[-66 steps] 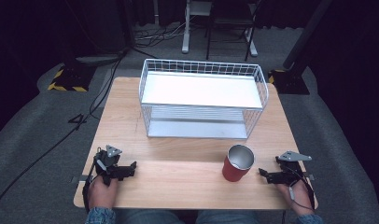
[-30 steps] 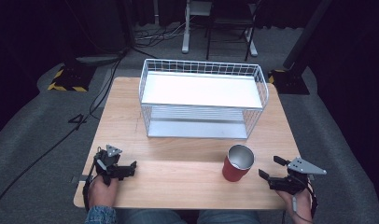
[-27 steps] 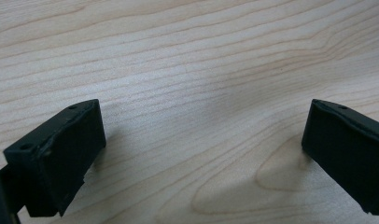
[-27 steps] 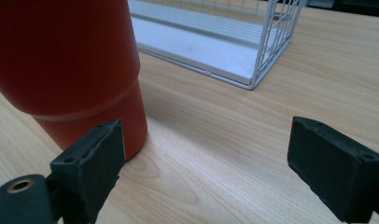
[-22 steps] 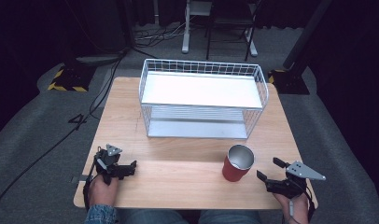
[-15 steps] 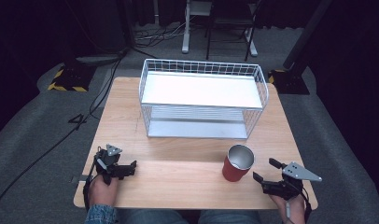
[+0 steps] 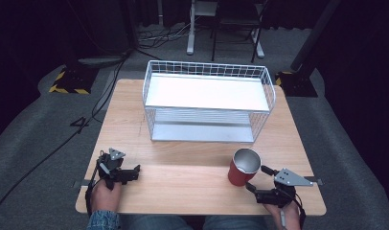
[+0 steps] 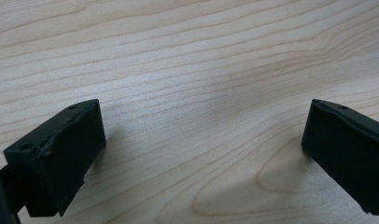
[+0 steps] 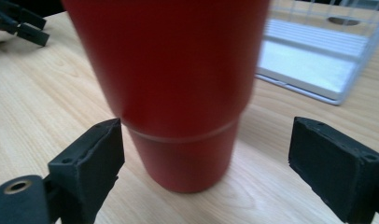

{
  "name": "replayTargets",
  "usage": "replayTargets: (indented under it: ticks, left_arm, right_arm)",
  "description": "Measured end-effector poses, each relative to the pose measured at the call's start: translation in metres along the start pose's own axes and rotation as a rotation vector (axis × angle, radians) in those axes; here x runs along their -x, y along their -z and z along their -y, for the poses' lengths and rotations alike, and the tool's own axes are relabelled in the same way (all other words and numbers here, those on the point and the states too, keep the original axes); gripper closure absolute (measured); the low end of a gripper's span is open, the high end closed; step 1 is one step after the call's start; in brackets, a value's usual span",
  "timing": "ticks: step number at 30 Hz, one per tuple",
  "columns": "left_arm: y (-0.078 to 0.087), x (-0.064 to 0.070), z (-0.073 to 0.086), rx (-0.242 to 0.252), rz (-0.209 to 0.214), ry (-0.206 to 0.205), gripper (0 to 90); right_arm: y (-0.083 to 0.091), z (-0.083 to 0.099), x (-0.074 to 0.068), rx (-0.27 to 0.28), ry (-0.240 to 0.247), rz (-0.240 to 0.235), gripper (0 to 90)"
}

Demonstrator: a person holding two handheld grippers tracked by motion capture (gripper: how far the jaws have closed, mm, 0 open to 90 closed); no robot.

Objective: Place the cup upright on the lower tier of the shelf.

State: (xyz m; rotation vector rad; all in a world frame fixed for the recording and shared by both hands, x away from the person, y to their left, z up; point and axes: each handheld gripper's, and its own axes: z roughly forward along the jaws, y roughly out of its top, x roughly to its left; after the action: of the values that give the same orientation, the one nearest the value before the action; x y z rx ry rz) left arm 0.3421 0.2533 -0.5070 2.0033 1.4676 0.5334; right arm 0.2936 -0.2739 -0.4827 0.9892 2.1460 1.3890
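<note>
A red cup (image 7: 242, 168) with a shiny metal inside stands upright on the wooden table (image 7: 183, 182), in front of the wire rack. My right gripper (image 7: 258, 178) is open just right of the cup, low over the table, its jaws pointing at the cup's lower part. In the right gripper view the cup (image 9: 178, 88) looms close, its base just beyond the two spread jaws of the right gripper (image 9: 206, 163). My left gripper (image 7: 134, 172) rests open at the table's front left; its view has the left gripper (image 8: 201, 154) over bare wood.
A white wire rack (image 7: 209, 98) with two shelves stands at the middle back of the table; its lower shelf (image 9: 313, 60) lies beyond the cup. Dark floor, cables and chair legs surround the table.
My right gripper has slid left and toward the front edge, turning its open jaws onto the red cup. The left gripper and the cup have stayed put.
</note>
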Motion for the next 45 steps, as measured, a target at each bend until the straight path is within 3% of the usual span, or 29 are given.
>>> replayTargets:
  ticks: [16,31,45]
  left_arm:
    - [0.000,0.000,0.000,0.000,0.000,0.000,0.0]
    - [0.000,0.000,0.000,0.000,0.000,0.001,0.0]
    - [0.000,0.000,0.000,0.000,0.000,0.000,0.0]
  right_arm:
    - [-0.025,0.002,-0.010,-0.031,0.014,-0.027,11.2]
    - [-0.043,-0.002,-0.012,-0.041,0.046,0.003,13.4]
    - [-0.050,-0.004,-0.007,-0.075,0.047,-0.035,16.0]
